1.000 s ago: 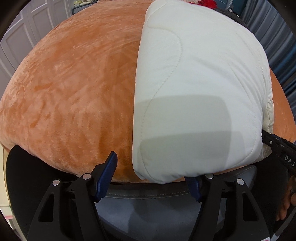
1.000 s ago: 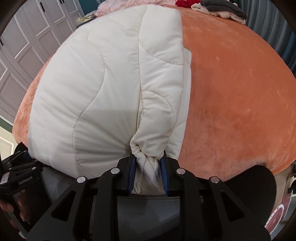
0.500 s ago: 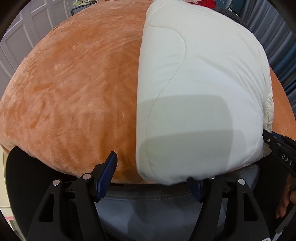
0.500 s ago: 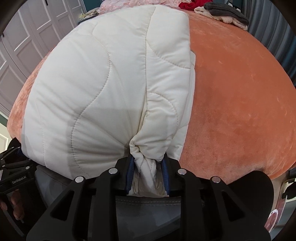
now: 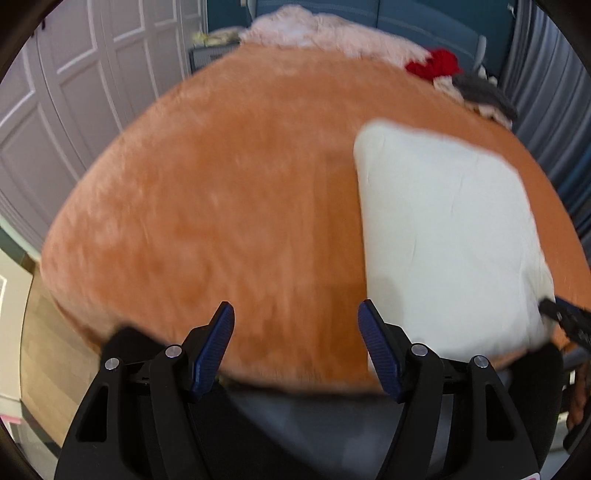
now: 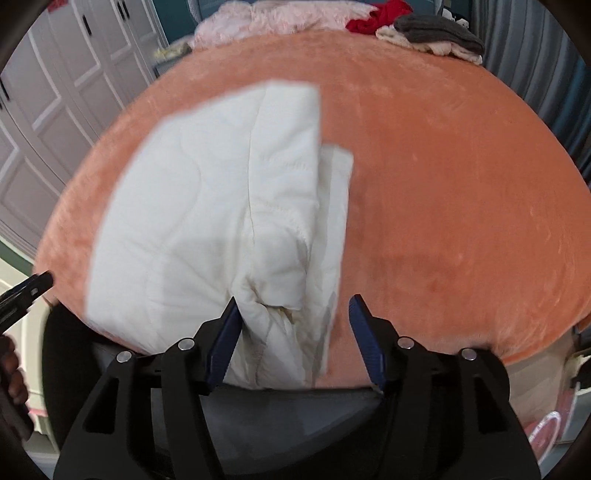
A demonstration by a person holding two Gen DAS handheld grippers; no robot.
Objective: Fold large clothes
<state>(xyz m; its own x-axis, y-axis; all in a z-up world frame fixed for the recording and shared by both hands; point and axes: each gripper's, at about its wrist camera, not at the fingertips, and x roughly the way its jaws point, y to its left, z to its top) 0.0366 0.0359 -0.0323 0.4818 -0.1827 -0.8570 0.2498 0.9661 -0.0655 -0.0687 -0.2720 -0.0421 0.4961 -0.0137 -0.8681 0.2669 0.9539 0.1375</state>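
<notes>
A white quilted jacket (image 5: 443, 229) lies folded into a long block on the orange plush bed cover (image 5: 229, 206). My left gripper (image 5: 294, 306) hangs open above bare cover, left of the jacket's near corner, with nothing between its fingers. In the right wrist view the jacket (image 6: 207, 206) lies left of centre. Its bunched near end (image 6: 280, 332) sits between the fingers of my right gripper (image 6: 293, 300). The jaws are opening; the cloth leans on the left pad while the right pad stands apart from it. Both views are blurred by motion.
A heap of clothes sits at the bed's far end: pink fluffy cloth (image 6: 280, 18), a red piece (image 6: 384, 14) and a grey one (image 6: 439, 29). White panelled doors (image 5: 74, 92) stand to the left, a grey curtain (image 6: 535, 74) to the right. Wooden floor (image 5: 40, 350) shows beside the bed.
Both grippers have risen and drawn back from the bed. The right jaws have parted from the bunched cloth they held. The left gripper has shifted left, off the jacket's corner.
</notes>
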